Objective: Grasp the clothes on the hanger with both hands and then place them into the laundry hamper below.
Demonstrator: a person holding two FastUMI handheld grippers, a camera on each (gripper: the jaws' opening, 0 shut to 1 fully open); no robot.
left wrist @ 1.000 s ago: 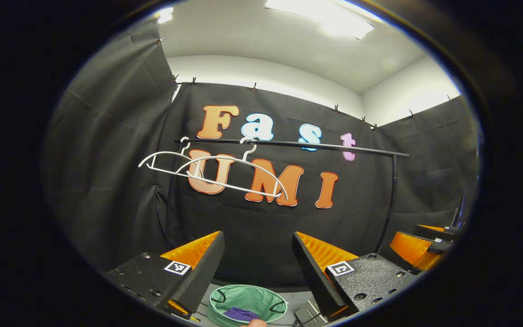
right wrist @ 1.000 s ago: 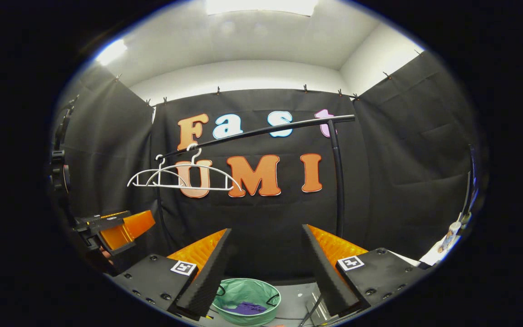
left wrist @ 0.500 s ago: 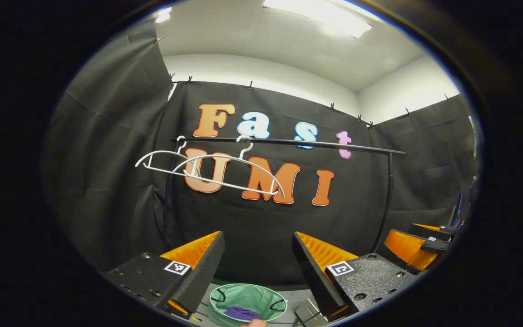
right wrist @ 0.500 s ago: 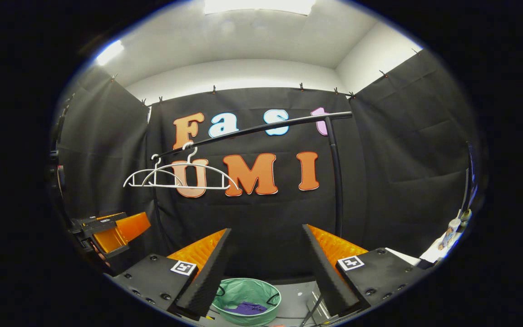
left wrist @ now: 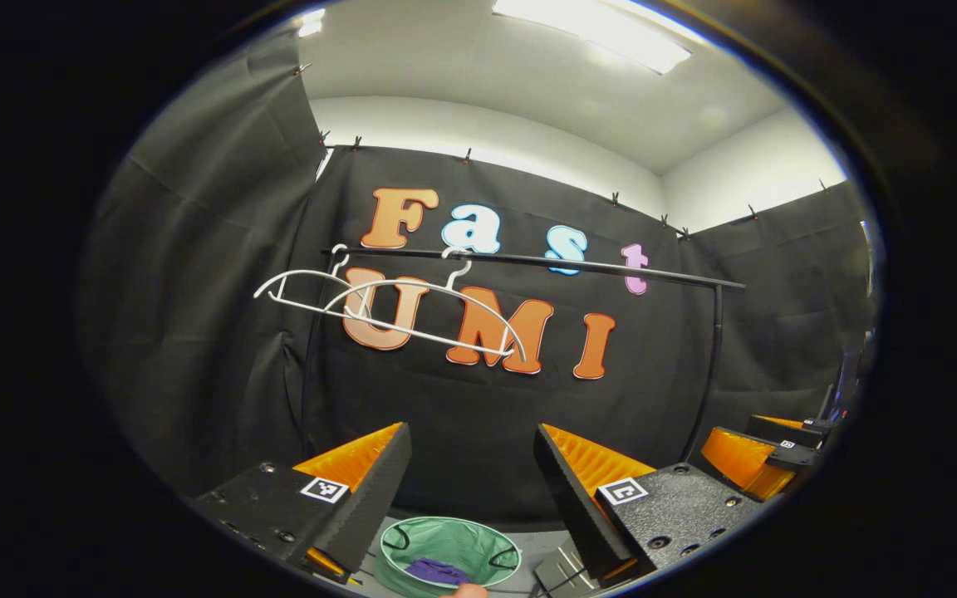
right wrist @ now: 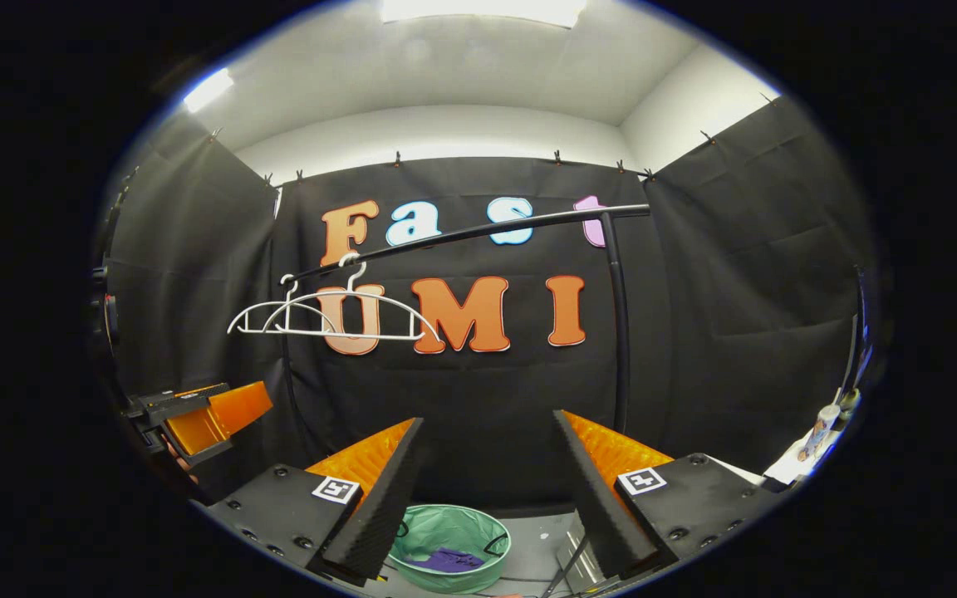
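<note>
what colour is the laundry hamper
Green laundry hamper, clearest in the right gripper view.

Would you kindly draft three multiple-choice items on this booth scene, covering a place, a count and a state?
1. Where does the purple garment lie?
A. on a hanger
B. in the green hamper
C. over the rail

2. How many white hangers hang on the black rail?
A. one
B. two
C. four

3. How does the right hand-held gripper stand?
A. open, holding nothing
B. shut on a garment
C. shut on a hanger

Key: 1 B, purple cloth sits inside the hamper; 2 B, two hooks on the rail; 3 A, its fingers stand apart.
</note>
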